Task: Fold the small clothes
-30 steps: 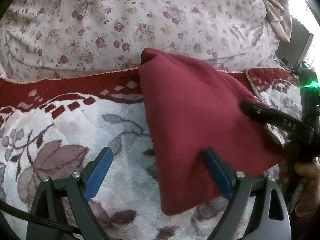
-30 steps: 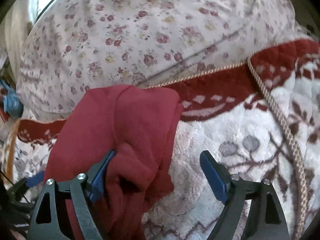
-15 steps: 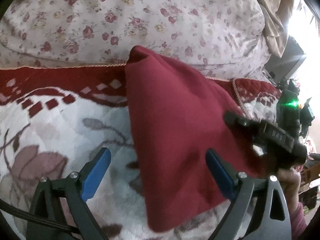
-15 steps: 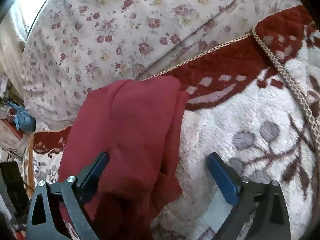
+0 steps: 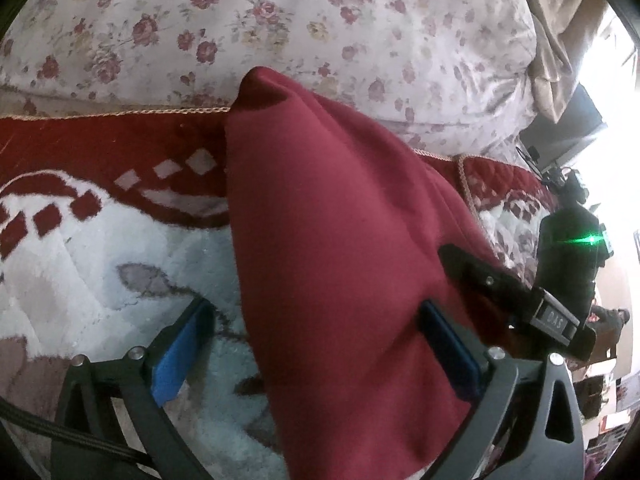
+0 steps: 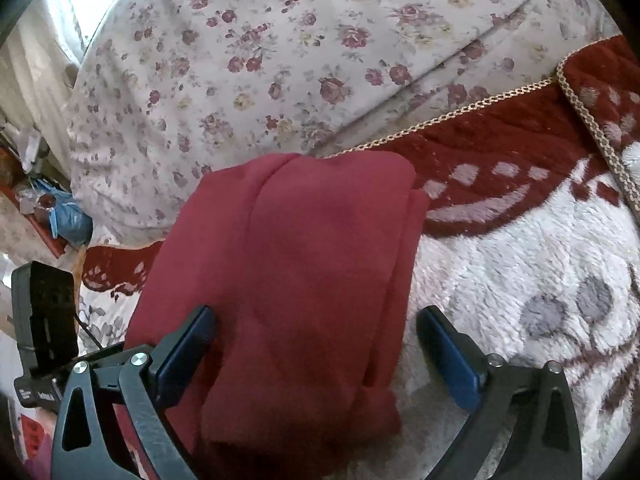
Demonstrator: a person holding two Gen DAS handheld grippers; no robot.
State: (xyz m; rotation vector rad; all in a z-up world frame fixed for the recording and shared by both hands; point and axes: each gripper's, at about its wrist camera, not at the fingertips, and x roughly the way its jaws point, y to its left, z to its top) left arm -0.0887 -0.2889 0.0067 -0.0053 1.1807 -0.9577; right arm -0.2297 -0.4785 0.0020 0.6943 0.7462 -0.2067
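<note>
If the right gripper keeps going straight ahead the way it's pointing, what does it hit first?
Most likely the red cloth: it already lies between the open fingers of the right gripper and stretches ahead toward the floral bedding. Depth is unclear.

The left gripper (image 5: 316, 350) is holding its blue-padded fingers (image 5: 178, 354) wide apart. The right gripper (image 6: 316, 354) is likewise spreading its fingers (image 6: 450, 360) wide, gripping nothing, both pointing forward and down.
</note>
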